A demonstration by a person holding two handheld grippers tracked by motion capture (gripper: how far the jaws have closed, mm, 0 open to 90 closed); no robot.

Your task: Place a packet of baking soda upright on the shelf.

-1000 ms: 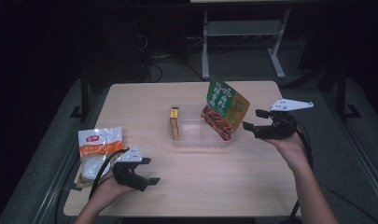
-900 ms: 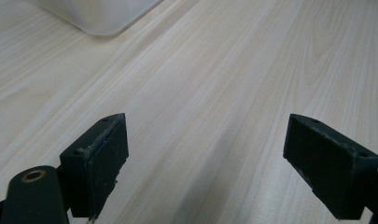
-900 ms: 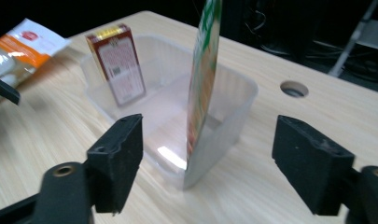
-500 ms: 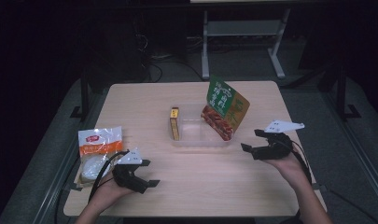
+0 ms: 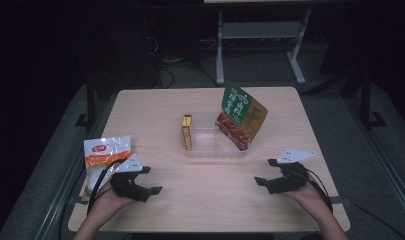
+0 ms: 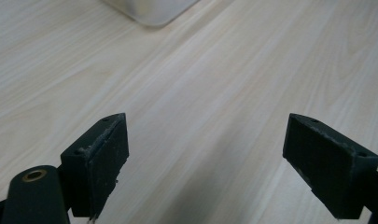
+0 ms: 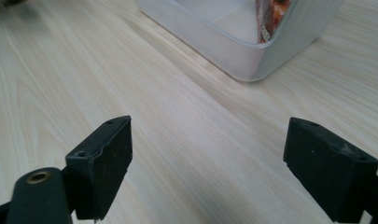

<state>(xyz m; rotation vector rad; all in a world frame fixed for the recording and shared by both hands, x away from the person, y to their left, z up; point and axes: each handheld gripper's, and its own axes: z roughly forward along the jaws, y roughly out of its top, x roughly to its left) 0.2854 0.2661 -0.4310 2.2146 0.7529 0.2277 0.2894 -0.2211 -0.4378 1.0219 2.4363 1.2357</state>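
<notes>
Tabletop (image 5: 210, 190) now hosts withdrawn right claw (image 5: 266, 171).

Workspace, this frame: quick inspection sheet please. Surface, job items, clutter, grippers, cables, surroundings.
Surface: wooden table, pale, bare across the front middle.
Job's things: clear plastic tray at table centre; green and orange snack bag leaning in its right end; small yellow box upright at its left end; orange and white packet lying flat near the left edge.
Clutter: nothing seen.
Grippers: left hand-held gripper open, empty, front left; right hand-held gripper open, empty, front right. Both apart from the tray.
Cables: black cable loops from the left one over the packet's near end.
Surroundings: dark room, metal stand behind the table.
</notes>
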